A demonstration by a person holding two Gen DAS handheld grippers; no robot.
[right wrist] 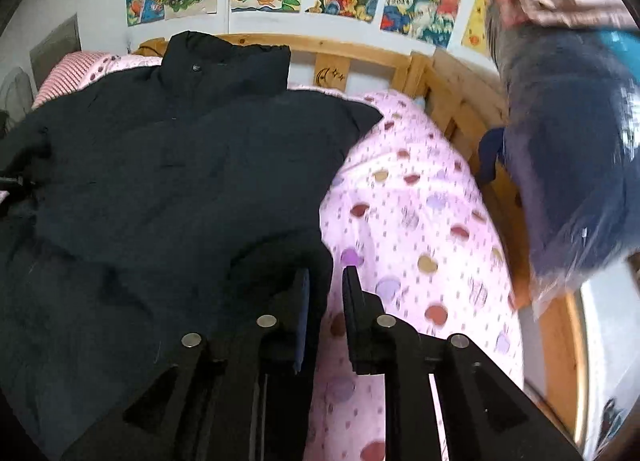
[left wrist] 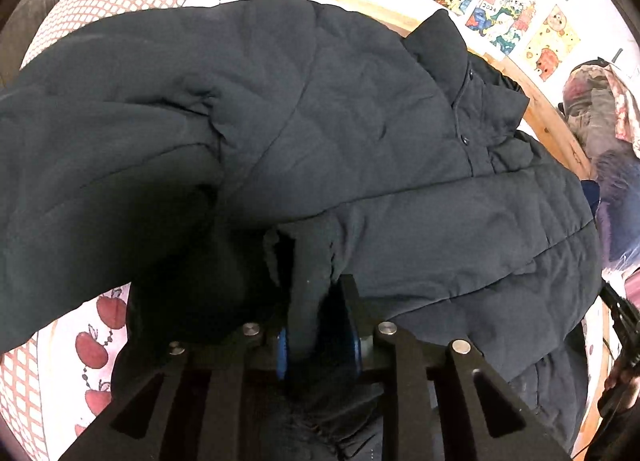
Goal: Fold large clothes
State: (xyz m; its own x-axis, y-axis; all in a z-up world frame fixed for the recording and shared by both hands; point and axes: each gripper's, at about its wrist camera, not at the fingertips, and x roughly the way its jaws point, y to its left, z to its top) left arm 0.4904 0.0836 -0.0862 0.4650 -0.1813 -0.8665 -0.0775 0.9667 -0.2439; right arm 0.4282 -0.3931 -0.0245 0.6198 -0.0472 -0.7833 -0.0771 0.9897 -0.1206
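— How far along is the folding?

— Barely begun, I'd say. The coat lies across the bed, one sleeve drawn over the front. The left gripper pinches a fold of cloth; the right gripper, slightly parted, holds nothing that I can see.

— Any difference between views?

— The left shows the snaps — the right shows the bedding and wooden rail.

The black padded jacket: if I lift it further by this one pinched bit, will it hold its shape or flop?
Probably flop: the jacket already sags in soft folds around the left gripper, which is shut on a bunched piece. Its quilted padding looks bulky, so it may feel heavy and drag. The right gripper is open at its edge and could support it.
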